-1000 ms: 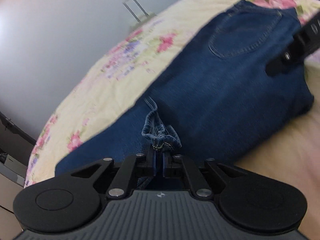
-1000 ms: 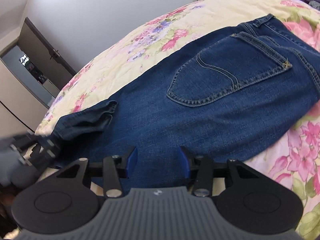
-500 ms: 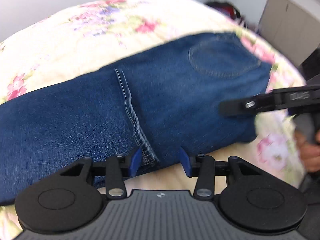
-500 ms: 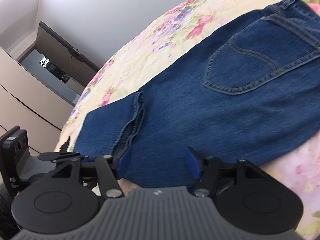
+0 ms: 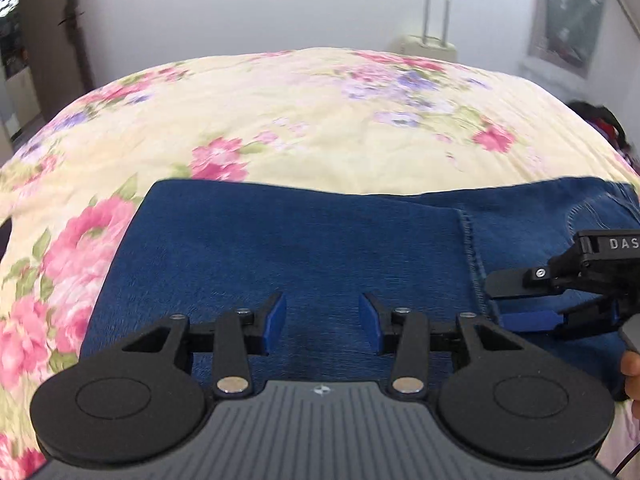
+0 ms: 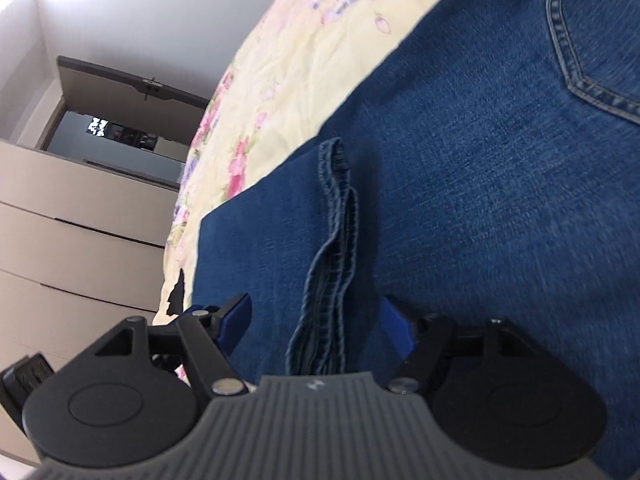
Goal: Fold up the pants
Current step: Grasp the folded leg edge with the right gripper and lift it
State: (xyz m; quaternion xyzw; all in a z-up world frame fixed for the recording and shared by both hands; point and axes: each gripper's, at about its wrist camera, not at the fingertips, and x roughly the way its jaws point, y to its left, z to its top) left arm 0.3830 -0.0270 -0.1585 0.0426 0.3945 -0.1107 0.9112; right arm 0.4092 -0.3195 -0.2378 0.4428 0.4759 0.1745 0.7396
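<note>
Your left gripper (image 5: 322, 322) sits at the bottom centre of its view with its blue-padded jaws spread apart and nothing between them, hovering over the folded leg part of the jeans (image 5: 304, 256). Your right gripper (image 6: 316, 320) is likewise spread wide, its jaws straddling the wavy hem edge (image 6: 332, 248) of the folded-over leg without pinching it. From the left camera you can see that same right gripper (image 5: 532, 304) entering at the right edge, low over the denim just right of the stitched hem line (image 5: 472, 256).

The jeans lie flat across the floral bedspread (image 5: 304, 120), filling the lower half of the left view; a back pocket (image 6: 592, 32) shows at the upper right of the right view. Beyond the bed, a pale suitcase (image 5: 430, 42) stands against the wall at the upper right, and cabinet drawers (image 6: 72, 240) fill the left side of the right view.
</note>
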